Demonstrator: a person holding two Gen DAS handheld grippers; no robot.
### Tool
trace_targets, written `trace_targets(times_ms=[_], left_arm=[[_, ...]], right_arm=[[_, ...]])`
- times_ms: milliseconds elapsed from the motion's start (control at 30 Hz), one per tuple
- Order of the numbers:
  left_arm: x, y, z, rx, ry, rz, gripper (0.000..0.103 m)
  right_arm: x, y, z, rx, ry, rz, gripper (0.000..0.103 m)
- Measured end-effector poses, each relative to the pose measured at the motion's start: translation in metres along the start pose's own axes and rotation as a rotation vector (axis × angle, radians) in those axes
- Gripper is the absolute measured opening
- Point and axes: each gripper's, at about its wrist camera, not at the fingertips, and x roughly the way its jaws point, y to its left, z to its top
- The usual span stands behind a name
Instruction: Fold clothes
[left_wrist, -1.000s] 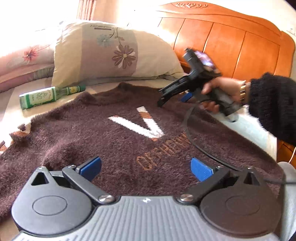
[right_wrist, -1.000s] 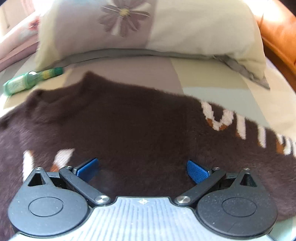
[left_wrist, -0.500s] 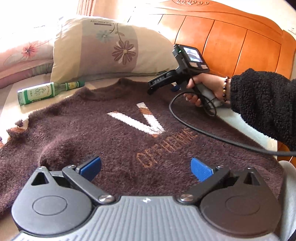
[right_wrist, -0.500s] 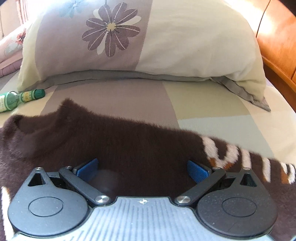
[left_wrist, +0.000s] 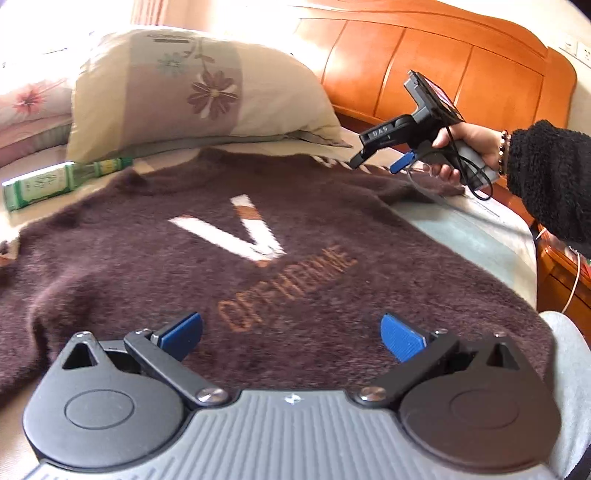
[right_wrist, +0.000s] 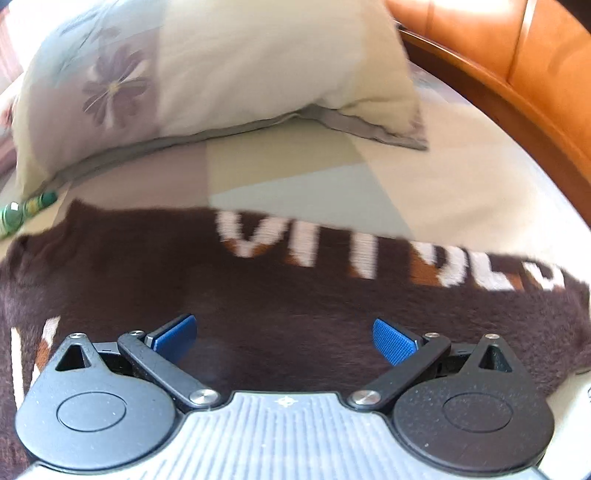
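The brown sweater (left_wrist: 229, 258) lies flat on the bed (right_wrist: 461, 192) below the pillow (left_wrist: 177, 85); only the left wrist view shows its chest lettering and the right gripper (left_wrist: 376, 157), while both it and the left gripper (left_wrist: 291, 332) are spread wide, empty.

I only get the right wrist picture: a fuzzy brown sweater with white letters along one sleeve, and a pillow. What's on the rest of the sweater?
Observer: The left wrist view shows the sweater spread out flat, with a big white V on its chest.
Operator: Who's holding my camera?
Observer: A hand in a black fuzzy sleeve holds the right gripper near the sweater's far sleeve.
Operator: And that green thing at my left edge?
Observer: A green bottle, lying on its side beside the pillow.
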Motion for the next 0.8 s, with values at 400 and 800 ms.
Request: trace_targets(times_ms=[400,800], left_arm=[[0.022,-0.008,-0.008,0.020,0.072,0.020,0.102],[0.018,-0.009,-0.007,0.020,0.060,0.004,0.102]], right_arm=[[-0.006,-0.090,-0.018,0.250,-0.091,-0.089,0.103],[-0.009,-0.033,-0.060,0.159,0.016,0.215,0.103]])
